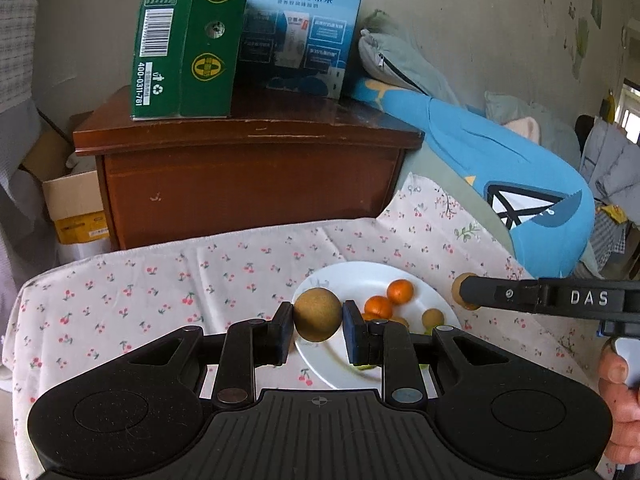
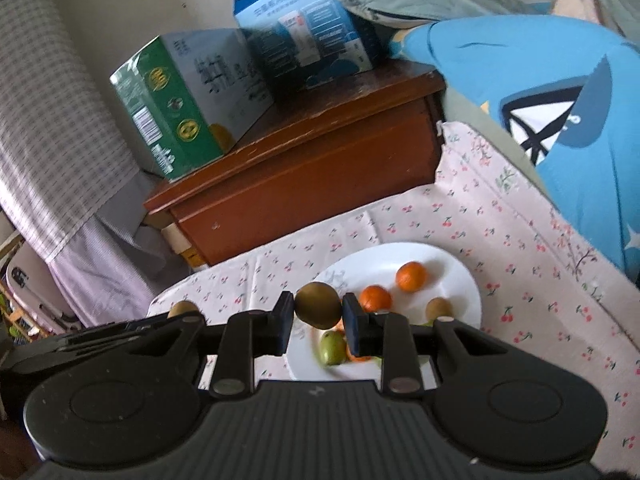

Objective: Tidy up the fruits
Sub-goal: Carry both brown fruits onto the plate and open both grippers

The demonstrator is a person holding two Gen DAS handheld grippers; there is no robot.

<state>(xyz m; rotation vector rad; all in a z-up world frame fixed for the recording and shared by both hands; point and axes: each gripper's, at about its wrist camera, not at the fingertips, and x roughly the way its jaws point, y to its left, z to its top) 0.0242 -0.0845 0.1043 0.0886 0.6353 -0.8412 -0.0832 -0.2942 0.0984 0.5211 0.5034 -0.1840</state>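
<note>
My left gripper (image 1: pixel 317 320) is shut on a brown kiwi (image 1: pixel 317 314) and holds it over the near left rim of a white plate (image 1: pixel 352 276). The plate carries two oranges (image 1: pixel 400 291), a small kiwi (image 1: pixel 433 317) and other fruit partly hidden behind my fingers. My right gripper (image 2: pixel 317 312) is shut on another brown kiwi (image 2: pixel 318 310) above the same plate (image 2: pixel 448 264), which shows two oranges (image 2: pixel 410 276), a small kiwi (image 2: pixel 438 307) and a green fruit (image 2: pixel 333 347). The right gripper also shows in the left wrist view (image 1: pixel 468 292), at the plate's right.
The plate lies on a cherry-print cloth (image 1: pixel 160 280). Behind it stands a brown wooden cabinet (image 1: pixel 248 176) with a green carton (image 1: pixel 180 36) and a blue carton (image 1: pixel 300 28) on top. A blue cushion (image 1: pixel 520 184) lies at the right. Cardboard boxes (image 1: pixel 76 208) sit at the left.
</note>
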